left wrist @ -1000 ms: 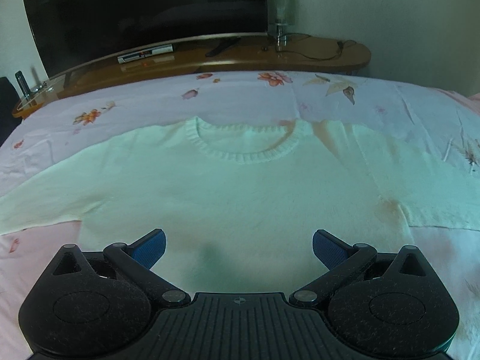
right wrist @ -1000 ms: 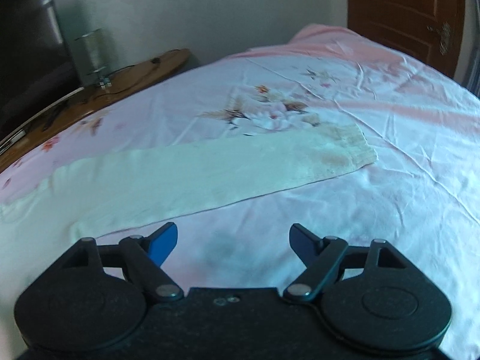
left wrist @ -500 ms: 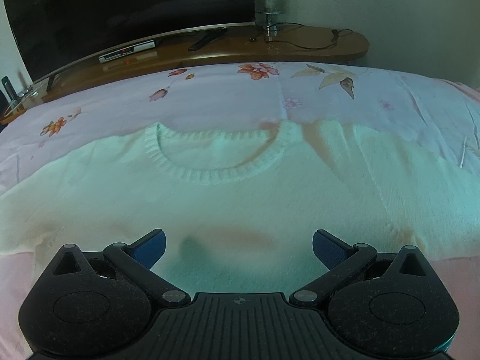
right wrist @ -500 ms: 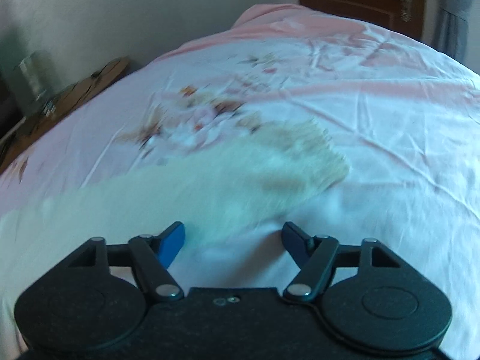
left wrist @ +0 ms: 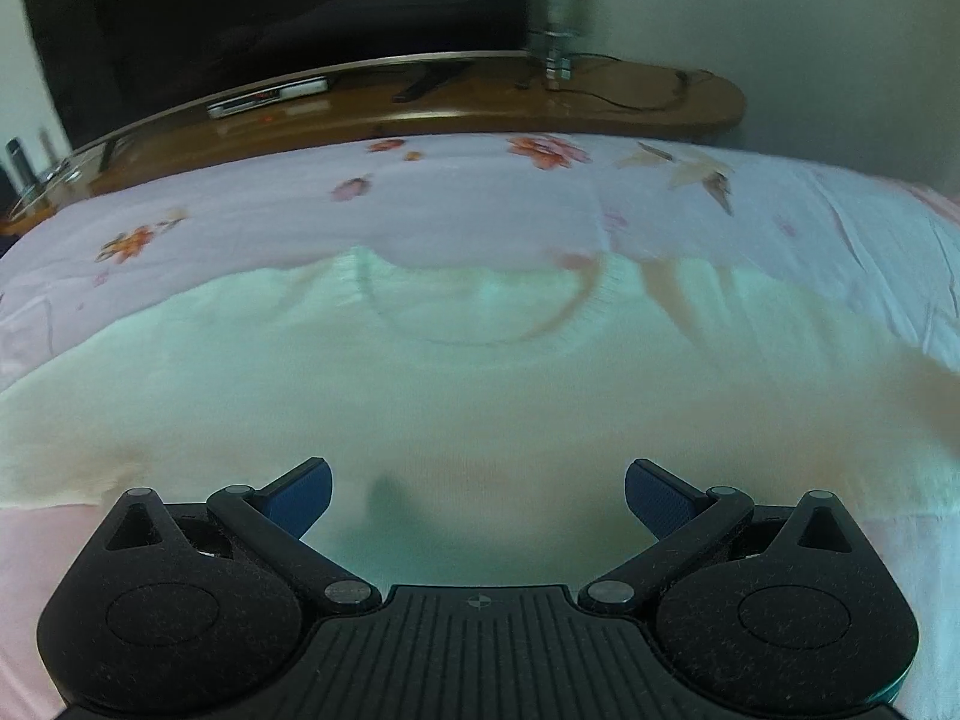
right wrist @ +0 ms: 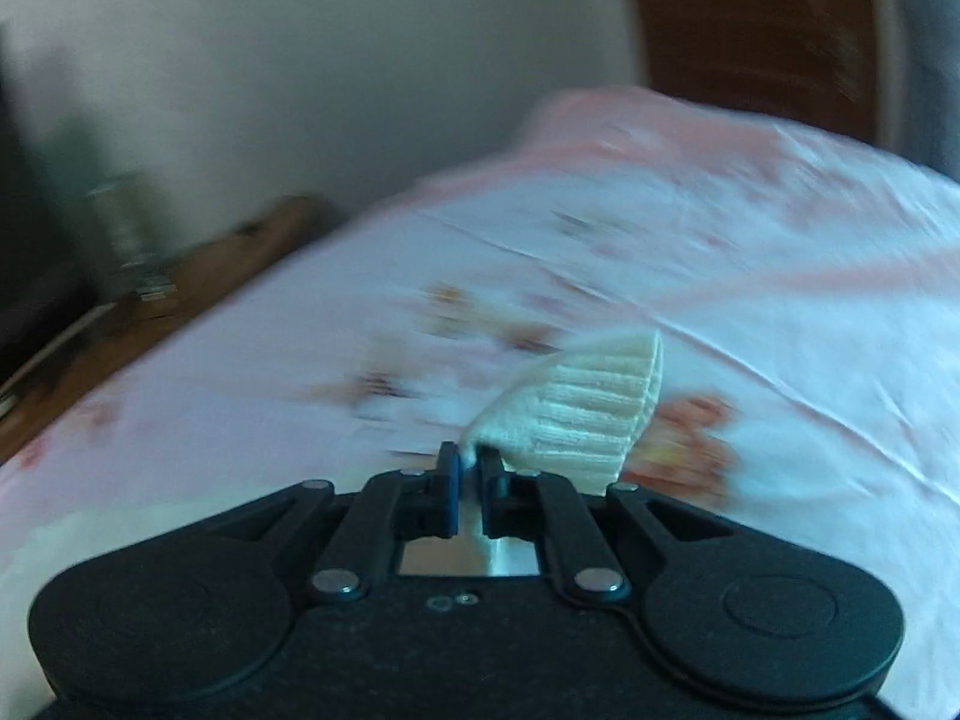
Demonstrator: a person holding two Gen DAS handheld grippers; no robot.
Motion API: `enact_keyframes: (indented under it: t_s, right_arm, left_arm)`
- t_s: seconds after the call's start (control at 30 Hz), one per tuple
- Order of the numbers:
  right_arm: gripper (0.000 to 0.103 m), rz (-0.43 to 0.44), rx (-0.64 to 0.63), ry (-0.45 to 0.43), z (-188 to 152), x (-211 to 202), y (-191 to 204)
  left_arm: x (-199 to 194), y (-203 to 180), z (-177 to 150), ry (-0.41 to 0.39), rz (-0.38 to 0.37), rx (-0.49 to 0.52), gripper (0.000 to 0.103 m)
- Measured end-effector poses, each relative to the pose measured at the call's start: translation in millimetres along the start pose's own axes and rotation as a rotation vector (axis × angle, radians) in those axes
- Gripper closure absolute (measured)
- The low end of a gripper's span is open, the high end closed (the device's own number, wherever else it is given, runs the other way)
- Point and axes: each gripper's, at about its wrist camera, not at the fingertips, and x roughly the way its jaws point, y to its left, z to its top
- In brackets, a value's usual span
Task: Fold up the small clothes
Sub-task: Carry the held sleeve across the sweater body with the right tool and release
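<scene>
A pale cream knitted sweater lies flat on the pink floral bed sheet, its round neckline towards the far side. My left gripper hovers over the sweater's lower body, jaws wide open with nothing between them. In the right wrist view my right gripper is shut on the sweater's sleeve near its ribbed cuff. The cuff sticks up and to the right of the pinched jaws, lifted off the sheet.
A wooden TV stand with a dark television, a set-top box and a glass lamp runs along the bed's far side. A brown door stands behind the bed in the right wrist view.
My right gripper went from wide open over the sleeve to shut on it at the cuff and lifted it. The left gripper drifted sideways over the sweater's body, still open.
</scene>
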Motion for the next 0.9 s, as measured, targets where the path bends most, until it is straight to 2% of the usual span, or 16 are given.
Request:
enact_keyframes:
  t_s: [0.13,0.27,0.4,0.43,0.47,0.5,0.53,0.63,0.73,0.8,0.9]
  right_arm:
    - [0.095,0.221,-0.128,0.004,-5,-21,93]
    - [0.095,0.421,-0.236,0.063,-39,-36,188]
    - [0.095,0.528,-0.328,0.204,-94,-30,263]
    - [0.092,0.543,-0.356,0.247,-105,-26,275]
    - [0.084,0.553,-0.388,0.29,-117,-22,286]
    - [0.074,0.56,-0.412,0.318,-126,-21,293]
    - [0.071,0.566,-0.428,0.329,-131,-22,297]
    - [0.07,0.616,-0.438,0.316,-128,-36,293]
    - [0.068,0.55,-0.465,0.259,-118,-49,272]
    - [0.065,0.475,-0.45,0.236,-110,-46,253]
    - [0.057,0.409,-0.415,0.226,-104,-52,224]
  left_arm:
    - [-11,43,4,-0.011,0.021,-0.079,0.0]
    - [-20,93,2,-0.029,0.065,-0.151,0.0]
    - [-18,129,-1,-0.019,0.08,-0.201,0.0]
    - [-17,135,-2,-0.012,0.071,-0.213,0.0]
    - [-15,141,-3,-0.005,0.06,-0.225,0.0]
    - [-13,145,-4,0.003,0.041,-0.235,0.0]
    - [-11,147,-5,0.009,0.018,-0.243,0.0]
    - [-5,144,-7,0.031,-0.052,-0.254,0.0]
    - [-1,132,-8,0.063,-0.148,-0.259,0.0]
    - [5,124,-11,0.109,-0.209,-0.279,0.0]
    - [14,120,-18,0.156,-0.262,-0.338,0.0]
